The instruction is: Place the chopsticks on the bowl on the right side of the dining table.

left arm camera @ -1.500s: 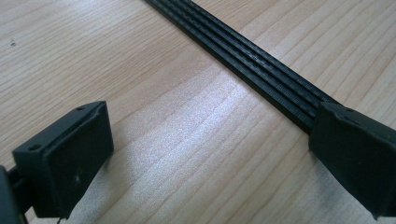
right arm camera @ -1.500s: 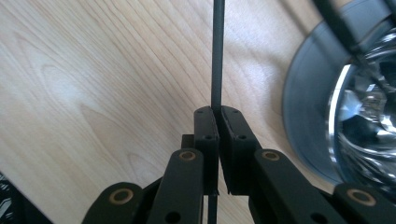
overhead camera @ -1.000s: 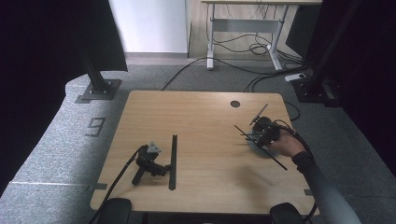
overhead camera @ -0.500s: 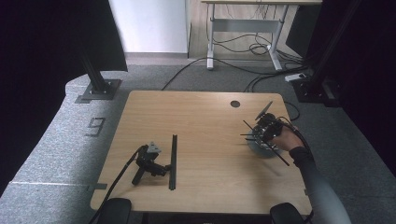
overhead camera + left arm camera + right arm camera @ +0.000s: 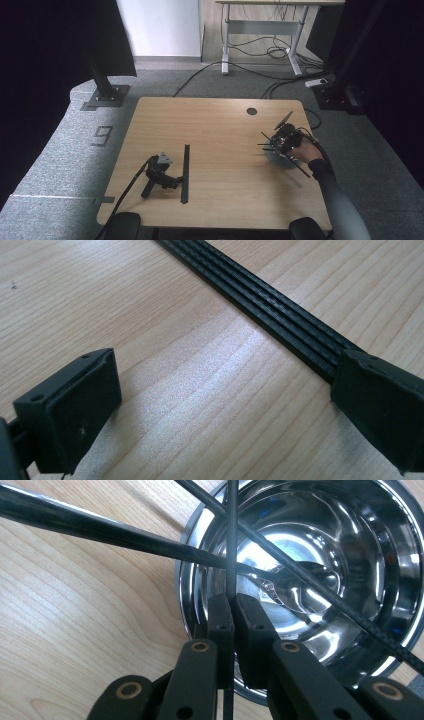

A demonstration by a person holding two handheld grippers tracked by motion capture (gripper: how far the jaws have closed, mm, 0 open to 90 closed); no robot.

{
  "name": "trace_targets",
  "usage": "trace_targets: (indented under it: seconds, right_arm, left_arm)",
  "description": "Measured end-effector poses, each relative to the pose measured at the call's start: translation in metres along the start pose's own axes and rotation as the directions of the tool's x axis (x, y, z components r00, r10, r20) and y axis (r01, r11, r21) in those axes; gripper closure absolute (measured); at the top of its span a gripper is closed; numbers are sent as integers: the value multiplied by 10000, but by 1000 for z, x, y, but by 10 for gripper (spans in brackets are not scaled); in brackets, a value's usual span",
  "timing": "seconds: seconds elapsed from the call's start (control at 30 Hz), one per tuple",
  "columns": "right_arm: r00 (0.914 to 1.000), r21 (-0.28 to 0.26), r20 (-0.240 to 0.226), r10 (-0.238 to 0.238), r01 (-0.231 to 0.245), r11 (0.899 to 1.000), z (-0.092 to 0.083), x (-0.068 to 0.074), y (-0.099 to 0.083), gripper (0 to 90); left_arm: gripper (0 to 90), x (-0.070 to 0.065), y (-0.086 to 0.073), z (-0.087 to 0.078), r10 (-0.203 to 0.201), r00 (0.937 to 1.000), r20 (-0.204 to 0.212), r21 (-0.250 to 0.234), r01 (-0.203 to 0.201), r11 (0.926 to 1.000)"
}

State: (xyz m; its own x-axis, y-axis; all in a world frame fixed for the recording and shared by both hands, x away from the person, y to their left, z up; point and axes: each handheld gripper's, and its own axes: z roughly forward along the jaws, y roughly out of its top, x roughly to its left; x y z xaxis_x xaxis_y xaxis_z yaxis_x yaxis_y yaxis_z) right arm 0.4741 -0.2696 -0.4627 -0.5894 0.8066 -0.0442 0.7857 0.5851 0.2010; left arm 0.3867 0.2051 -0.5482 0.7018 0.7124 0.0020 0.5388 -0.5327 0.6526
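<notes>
Here the right gripper pinches a thin black rod running lengthwise between its pads above the steel bowl; the gripper has sunk lower since before.

Wooden table seen from above. Left gripper lies on the near-left part, with a flat strip just to its right, running near to far. Steel bowl stands near the right edge. Right gripper, above the bowl, clamps a thin rod; further rods cross over the bowl.
</notes>
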Motion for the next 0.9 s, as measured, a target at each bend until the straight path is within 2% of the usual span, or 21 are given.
trace_targets:
  seconds: [0.17, 0.3, 0.43, 0.47, 0.53, 0.6, 0.63, 0.67, 0.83, 0.87, 0.9]
  right_arm:
    - [9999, -229, -70, 84, -86, 9997, -1, 0, -3, 804]
    - [9995, -768, -255, 185, -205, 9968, -10, -1, -5, 727]
    - [9994, -1444, -85, 333, -342, 9889, -18, 1, -9, 587]
    - [9994, -1444, -85, 333, -342, 9889, -18, 1, -9, 587]
    - [9992, -1884, 15, 406, -396, 9813, -20, 5, -12, 498]
    - [9984, -2390, 118, 560, -516, 9697, -23, 9, -17, 412]
    - [9960, -3027, 387, 802, -648, 9509, -25, 12, -22, 289]
    - [9936, -3362, 508, 1013, -785, 9385, -25, 13, -25, 250]
    - [9825, -4500, 479, 1799, -1396, 8820, -26, 10, -45, 137]
    - [9803, -4662, 489, 1914, -1470, 8724, -25, 8, -49, 135]
    - [9803, -4693, 439, 1927, -1501, 8702, -25, 6, -51, 128]
  left_arm:
    - [0, 0, 0, 0, 2, 10000, 2, 0, -2, 10000]
    - [0, 0, 0, 0, -1, 10000, 0, 0, 1, 10000]
    - [0, 0, 0, 0, -3, 10000, 1, -1, 3, 10000]
    - [0, 0, 0, 0, -3, 10000, 1, -1, 3, 10000]
    - [0, 0, 0, 0, -2, 10000, 0, 0, 2, 10000]
    - [0, 0, 0, 0, -1, 10000, -1, 0, 1, 10000]
    - [0, 0, 0, 0, -6, 10000, 3, -5, 6, 10000]
    - [0, 0, 0, 0, -1, 10000, 0, -3, 1, 10000]
    - [0, 0, 0, 0, -12, 10000, -2, -9, 12, 10000]
    - [0, 0, 0, 0, -14, 10000, -1, -11, 14, 10000]
    - [0, 0, 0, 0, -13, 10000, -2, -12, 13, 10000]
